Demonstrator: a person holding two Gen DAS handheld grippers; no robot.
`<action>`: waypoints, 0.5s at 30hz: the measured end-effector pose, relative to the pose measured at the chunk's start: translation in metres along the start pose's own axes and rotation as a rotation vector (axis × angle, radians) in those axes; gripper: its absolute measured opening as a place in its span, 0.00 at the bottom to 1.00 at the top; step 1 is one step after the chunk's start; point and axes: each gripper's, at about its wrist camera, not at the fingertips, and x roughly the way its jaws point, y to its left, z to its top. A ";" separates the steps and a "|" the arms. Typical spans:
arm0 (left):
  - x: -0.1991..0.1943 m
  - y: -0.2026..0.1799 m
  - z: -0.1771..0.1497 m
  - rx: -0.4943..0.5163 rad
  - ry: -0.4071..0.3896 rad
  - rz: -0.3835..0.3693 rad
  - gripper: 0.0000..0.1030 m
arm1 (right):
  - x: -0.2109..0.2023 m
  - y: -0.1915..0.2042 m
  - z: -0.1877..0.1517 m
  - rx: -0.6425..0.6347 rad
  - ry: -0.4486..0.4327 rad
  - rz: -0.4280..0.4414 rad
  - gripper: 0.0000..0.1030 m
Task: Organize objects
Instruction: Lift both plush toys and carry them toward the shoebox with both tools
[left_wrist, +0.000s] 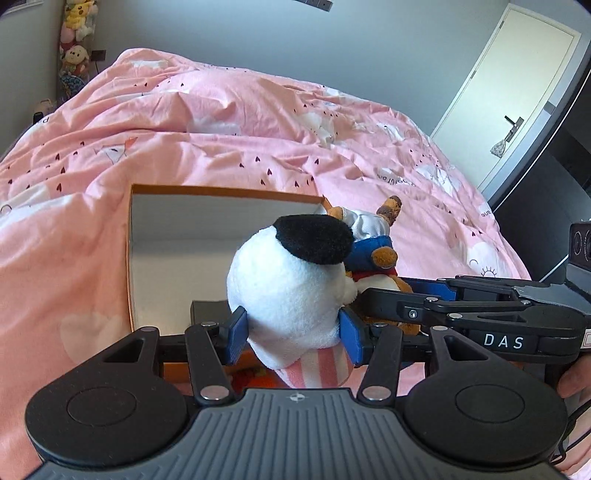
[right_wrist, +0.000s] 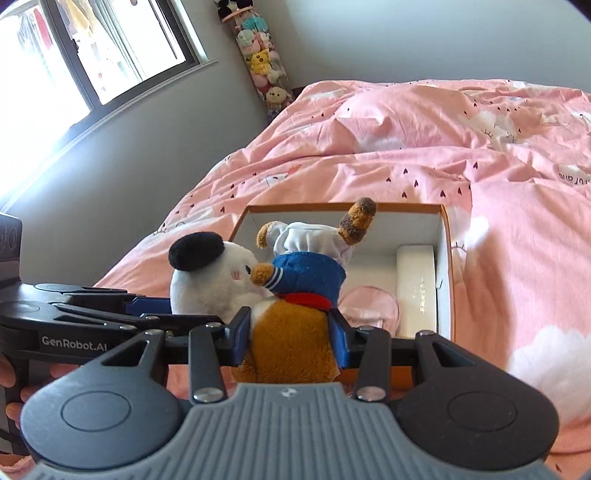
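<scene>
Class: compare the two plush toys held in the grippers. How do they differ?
The white plush is round with a black cap; the brown plush wears a blue sailor collar. The left gripper holds the white one, the right gripper the brown one. Both hang over the open box.

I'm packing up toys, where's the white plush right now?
The white plush is clamped in the left tool, beside the brown plush, at the open box's near edge.

Daylight from blown-out window (right_wrist: 55, 55); fisheye-warped edges.
</scene>
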 end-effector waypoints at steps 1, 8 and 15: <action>0.001 0.001 0.006 0.004 -0.005 0.002 0.58 | 0.002 -0.001 0.006 0.000 -0.010 0.003 0.45; 0.019 0.016 0.049 0.030 -0.037 0.023 0.58 | 0.028 -0.011 0.049 0.006 -0.067 0.023 0.45; 0.064 0.040 0.075 -0.005 -0.004 0.012 0.58 | 0.069 -0.035 0.080 0.026 -0.073 0.007 0.45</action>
